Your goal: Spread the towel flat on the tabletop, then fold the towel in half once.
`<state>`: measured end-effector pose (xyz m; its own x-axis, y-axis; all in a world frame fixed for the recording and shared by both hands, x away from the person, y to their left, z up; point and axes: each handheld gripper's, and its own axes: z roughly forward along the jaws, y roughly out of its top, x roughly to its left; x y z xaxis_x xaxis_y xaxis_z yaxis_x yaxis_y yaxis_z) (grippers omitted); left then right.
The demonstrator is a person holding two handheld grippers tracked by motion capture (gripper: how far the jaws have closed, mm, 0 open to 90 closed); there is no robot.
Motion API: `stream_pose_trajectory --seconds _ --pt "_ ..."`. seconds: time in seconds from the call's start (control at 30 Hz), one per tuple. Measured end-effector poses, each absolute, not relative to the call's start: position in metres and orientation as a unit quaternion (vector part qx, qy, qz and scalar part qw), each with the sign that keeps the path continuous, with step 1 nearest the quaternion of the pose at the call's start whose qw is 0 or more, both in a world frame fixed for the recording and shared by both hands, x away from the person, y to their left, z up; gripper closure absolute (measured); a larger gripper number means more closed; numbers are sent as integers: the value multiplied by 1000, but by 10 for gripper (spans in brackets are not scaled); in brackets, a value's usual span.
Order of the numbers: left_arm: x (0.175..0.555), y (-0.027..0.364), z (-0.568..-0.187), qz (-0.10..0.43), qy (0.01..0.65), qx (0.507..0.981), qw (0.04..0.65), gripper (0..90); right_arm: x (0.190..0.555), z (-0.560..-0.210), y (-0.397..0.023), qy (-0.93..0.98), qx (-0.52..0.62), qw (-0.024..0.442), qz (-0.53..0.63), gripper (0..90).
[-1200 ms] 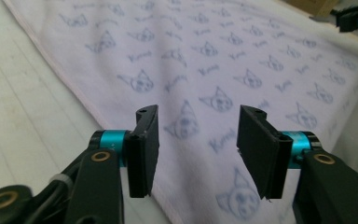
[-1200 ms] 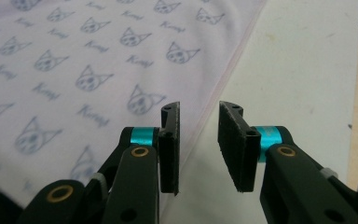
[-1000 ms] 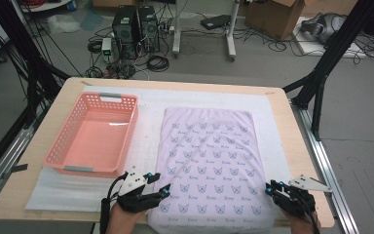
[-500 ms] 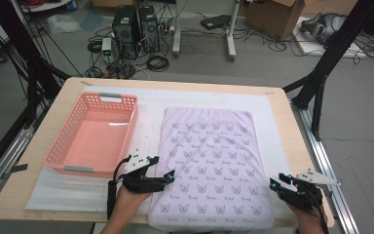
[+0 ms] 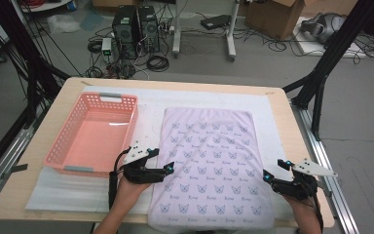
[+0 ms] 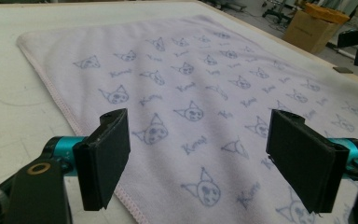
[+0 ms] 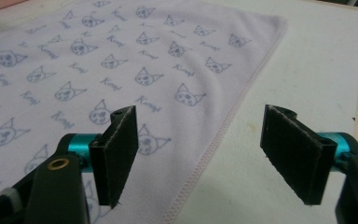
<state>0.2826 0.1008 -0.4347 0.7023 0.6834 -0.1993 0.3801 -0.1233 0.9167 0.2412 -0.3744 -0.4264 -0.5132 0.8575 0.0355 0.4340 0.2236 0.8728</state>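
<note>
A pale lilac towel (image 5: 209,161) printed with blue cat faces lies flat on the white mat. My left gripper (image 5: 168,170) hovers over the towel's left edge, about midway along it. Its jaws have just been opening and stand wide, with nothing pinched. In the left gripper view the towel (image 6: 191,79) spreads out beneath the left gripper (image 6: 198,140). My right gripper (image 5: 272,169) is at the towel's right edge near the front. Its jaws have just been opening too. In the right gripper view the right gripper (image 7: 198,140) straddles the hem of the towel (image 7: 121,51) without touching it.
A pink plastic basket (image 5: 92,134) with nothing in it stands on the left of the table, close to my left hand. The white mat (image 5: 272,122) covers most of the wooden table (image 5: 299,141). Black frame legs and cables surround the table.
Both grippers have opened their jaws wide. The left hand has moved forward along the towel's left edge. The right hand has shifted slightly off the near right corner. The towel lies unmoved.
</note>
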Motion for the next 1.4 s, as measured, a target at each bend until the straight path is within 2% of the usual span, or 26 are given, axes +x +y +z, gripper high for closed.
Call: stream_pose_trajectory --seconds 0.4,0.73,1.03,1.17,1.3,1.4 --pt "282 99 -434 138 342 742 560 225 238 -423 -378 736 435 238 461 226" --pt "288 103 -432 136 353 738 558 223 243 -425 -374 742 431 229 459 225" --pt "307 104 -429 123 334 746 562 220 260 -429 -365 750 429 205 460 226" --pt "316 101 -426 124 348 751 548 246 271 -427 -361 754 427 198 459 226" --pt "327 96 -420 137 346 753 543 203 285 -426 -358 758 428 192 453 226" --pt "337 92 -416 134 348 756 538 205 296 -428 -358 764 429 178 449 224"
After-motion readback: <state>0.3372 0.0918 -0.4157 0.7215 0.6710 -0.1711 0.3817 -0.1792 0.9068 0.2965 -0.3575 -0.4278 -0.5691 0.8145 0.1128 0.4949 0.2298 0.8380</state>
